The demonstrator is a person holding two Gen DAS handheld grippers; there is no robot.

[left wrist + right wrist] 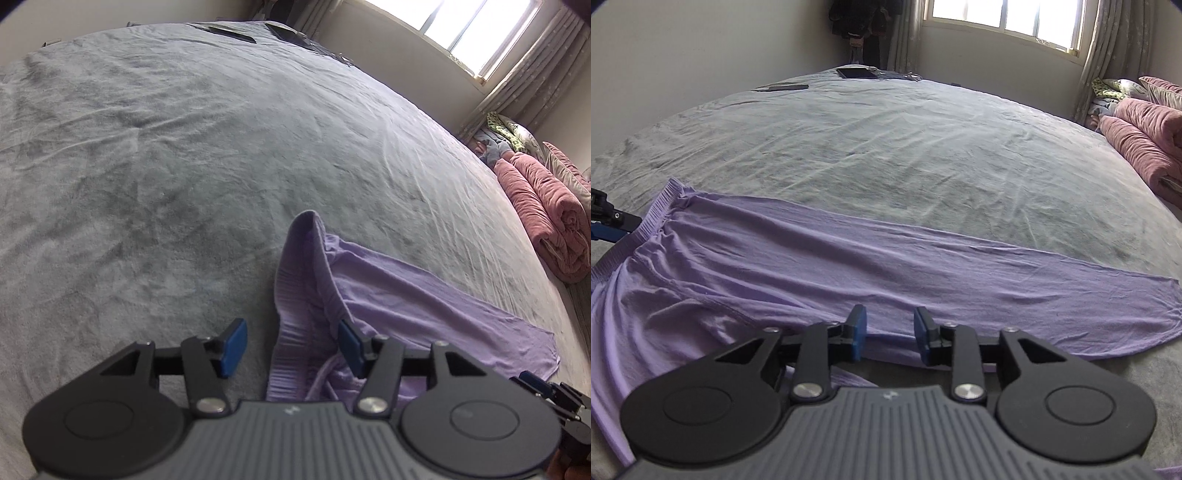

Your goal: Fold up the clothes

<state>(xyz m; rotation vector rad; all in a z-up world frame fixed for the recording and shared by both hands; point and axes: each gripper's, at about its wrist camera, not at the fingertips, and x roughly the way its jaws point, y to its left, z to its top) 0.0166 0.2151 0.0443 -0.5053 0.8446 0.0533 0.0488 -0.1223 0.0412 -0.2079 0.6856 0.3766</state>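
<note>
Your left gripper (pixel 291 341) sits at the waist end of the lilac trousers (pixel 820 258), its blue pads (pixel 233 347) parted. The ribbed waistband (pixel 295 280) rises in a fold between them, and neither pad presses on the cloth. From the left wrist view the band stands up in a soft hump, with a drawstring (pixel 321 376) trailing below it, and one leg runs off to the right over the grey bed cover (pixel 147 166).

Moving right, the trousers lie spread flat across the near part of the bed, waistband at the left and leg hem (pixel 1167 306) at the right, well short of the bed's right edge.

Your right gripper (pixel 890 334) hovers over the near edge of the spread leg, jaws apart with nothing between the pads. Whether the pad tips brush the fabric is hard to tell from this angle.

At the far left corner of the bed rest a flat dark device (pixel 783 87) and a tablet (pixel 857 72). Further right, a window (pixel 1004 18) with curtains lights the room, and a folded pink quilt (pixel 1137 140) lies along the right side of the bed.
</note>
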